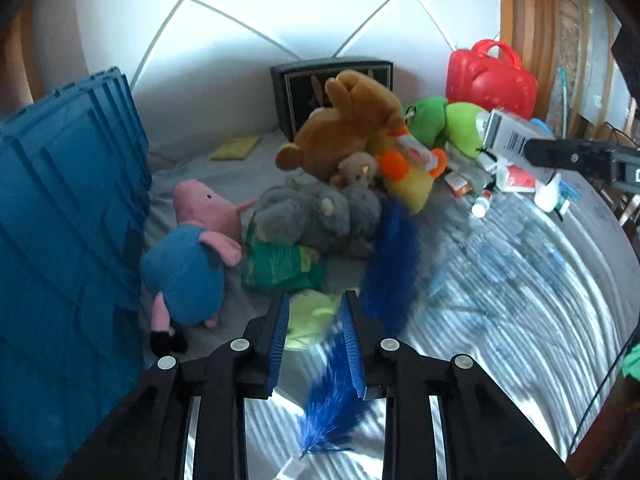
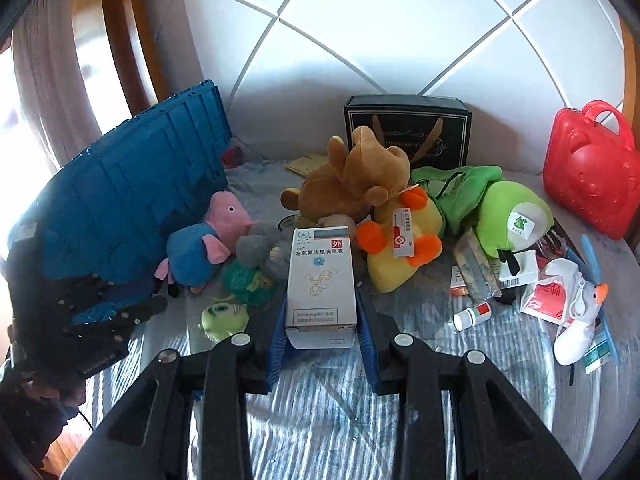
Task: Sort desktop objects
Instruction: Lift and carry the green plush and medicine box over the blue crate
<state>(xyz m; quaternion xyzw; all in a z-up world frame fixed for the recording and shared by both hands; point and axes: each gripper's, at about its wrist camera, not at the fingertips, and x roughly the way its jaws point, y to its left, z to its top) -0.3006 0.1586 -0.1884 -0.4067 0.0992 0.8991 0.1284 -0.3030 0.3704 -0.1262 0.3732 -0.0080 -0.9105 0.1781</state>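
My right gripper (image 2: 322, 308) is shut on a white medicine box (image 2: 321, 280) and holds it above the bed; the box (image 1: 510, 136) and that gripper (image 1: 532, 152) also show at the right of the left wrist view. My left gripper (image 1: 314, 312) stands open, with a blue feather (image 1: 390, 264) blurred against its right finger. It is unclear whether the feather is held. A small light-green plush (image 1: 310, 320) lies between the fingers. A heap of plush toys lies ahead: a pink pig in blue (image 1: 192, 256), a grey one (image 1: 316, 212), a brown bear (image 1: 344, 124), a yellow duck (image 2: 400, 240), a green frog (image 2: 508, 216).
A blue crate (image 1: 64, 220) stands at the left. A black box (image 2: 408, 132) stands at the back and a red plastic case (image 2: 592, 172) at the right. Small medicine boxes, a little bottle (image 2: 472, 316) and a white hand fan (image 2: 576, 316) lie at the right.
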